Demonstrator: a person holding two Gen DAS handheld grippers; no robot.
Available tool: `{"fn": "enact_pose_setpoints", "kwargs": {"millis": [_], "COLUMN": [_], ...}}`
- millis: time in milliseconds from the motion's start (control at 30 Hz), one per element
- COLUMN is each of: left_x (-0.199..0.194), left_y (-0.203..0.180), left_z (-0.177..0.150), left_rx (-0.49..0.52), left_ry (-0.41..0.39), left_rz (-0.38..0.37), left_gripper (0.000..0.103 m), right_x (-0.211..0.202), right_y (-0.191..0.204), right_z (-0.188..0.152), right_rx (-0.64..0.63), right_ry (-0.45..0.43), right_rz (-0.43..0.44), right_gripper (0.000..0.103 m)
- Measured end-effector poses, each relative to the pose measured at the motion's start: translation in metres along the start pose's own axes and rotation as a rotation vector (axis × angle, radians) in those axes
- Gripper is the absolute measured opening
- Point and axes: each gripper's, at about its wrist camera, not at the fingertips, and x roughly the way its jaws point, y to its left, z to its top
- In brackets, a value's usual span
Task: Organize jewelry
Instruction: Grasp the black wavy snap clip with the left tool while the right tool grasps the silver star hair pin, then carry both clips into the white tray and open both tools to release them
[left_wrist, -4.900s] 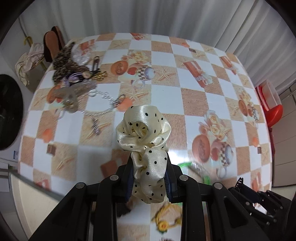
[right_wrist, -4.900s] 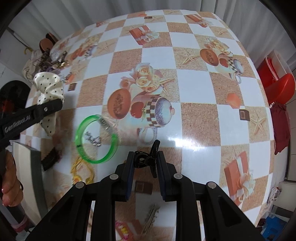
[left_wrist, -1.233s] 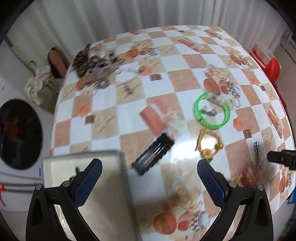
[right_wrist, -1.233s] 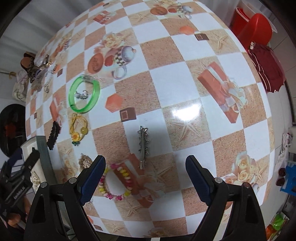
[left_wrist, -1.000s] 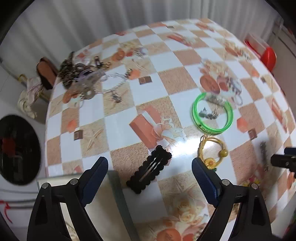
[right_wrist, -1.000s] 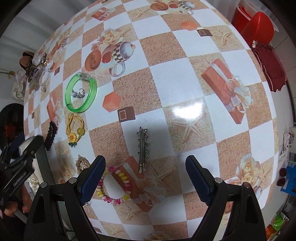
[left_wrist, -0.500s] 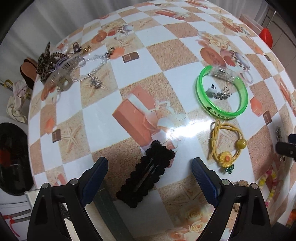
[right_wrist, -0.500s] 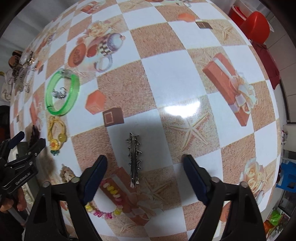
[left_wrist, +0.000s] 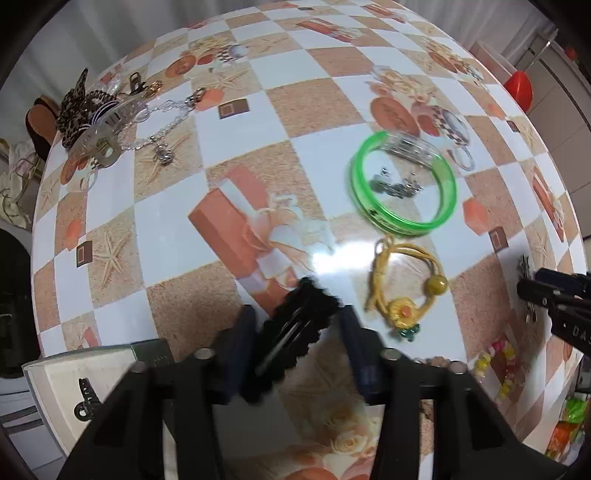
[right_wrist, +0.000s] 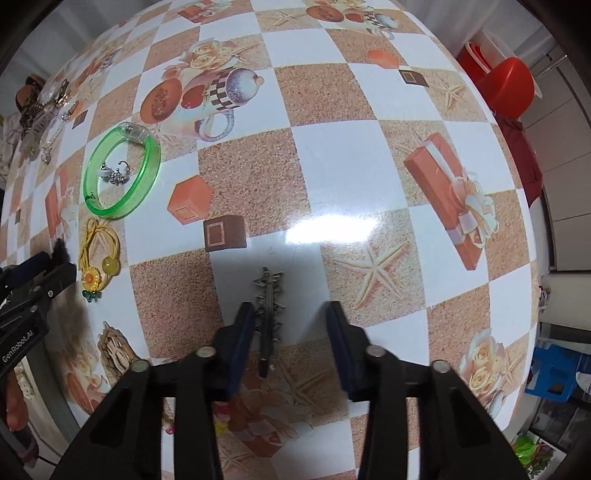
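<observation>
**Both hands closing on a clip at once**

At the far left edge of the surface (left_wrist: 166, 236) sits a grey tray (left_wrist: 74, 373) with one small black clip already in it. Just beside it, the left hand-held gripper (left_wrist: 295, 332) points down over the black scalloped clip (left_wrist: 295, 332), which lies flat and slantwise between the pads. The jaws are closing, but a gap shows on each side, so they do not yet pinch it.

Further right lie the green bangle (left_wrist: 402, 184) with small silver pieces inside its ring, and the yellow tie (left_wrist: 402, 284) below it, both untouched.

Right again, the right hand-held gripper (right_wrist: 290, 332) points straight down over the silver spiked clip (right_wrist: 267, 310). The clip lies lengthwise between the pads, close against the left one, well clear of the right. These jaws too are closing, with nothing pinched yet.

The step in hand looks like a double pick-up. Next, each pair of pads needs to meet its clip squarely; both clips are thin and flat on a glossy cloth, so they may slide or tip rather than lift. The tray seems the likely place for them.
</observation>
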Motion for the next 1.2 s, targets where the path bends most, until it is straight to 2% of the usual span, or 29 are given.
{"fn": "enact_pose_setpoints", "kwargs": {"millis": [33, 67, 100, 233, 400, 767, 967, 1200], "left_x": [0.0, -0.001, -0.002, -0.009, -0.02, -0.054, -0.073, -0.102], "left_y": [-0.002, -0.003, -0.004, -0.003, 0.002, 0.012, 0.018, 0.039], "left_z": [-0.001, -0.002, -0.004, -0.011, -0.025, -0.05, -0.056, -0.076], "left_rx": [0.0, -0.005, -0.011, -0.072, -0.149, -0.255, -0.315, -0.395], "left_ry": [0.002, 0.002, 0.001, 0.001, -0.005, -0.043, -0.072, -0.114], "left_rz": [-0.001, 0.0, -0.001, -0.027, -0.053, -0.041, -0.034, -0.022], "left_gripper": [0.041, 0.041, 0.041, 0.04, 0.04, 0.04, 0.04, 0.04], "right_x": [0.002, 0.002, -0.001, -0.005, -0.013, -0.037, -0.046, -0.065], "right_y": [-0.003, -0.001, -0.006, -0.012, -0.028, -0.048, -0.044, -0.015], "right_z": [0.002, 0.002, -0.001, -0.001, -0.002, 0.003, -0.009, -0.007], "right_rx": [-0.003, -0.006, -0.005, 0.005, 0.025, 0.028, 0.009, -0.05], "right_ry": [-0.001, -0.002, -0.001, 0.003, 0.003, 0.007, -0.003, -0.023], "right_rz": [0.001, 0.005, 0.008, 0.032, 0.118, 0.214, 0.227, 0.258], "right_gripper": [0.028, 0.018, 0.017, 0.017, 0.017, 0.017, 0.017, 0.017]}}
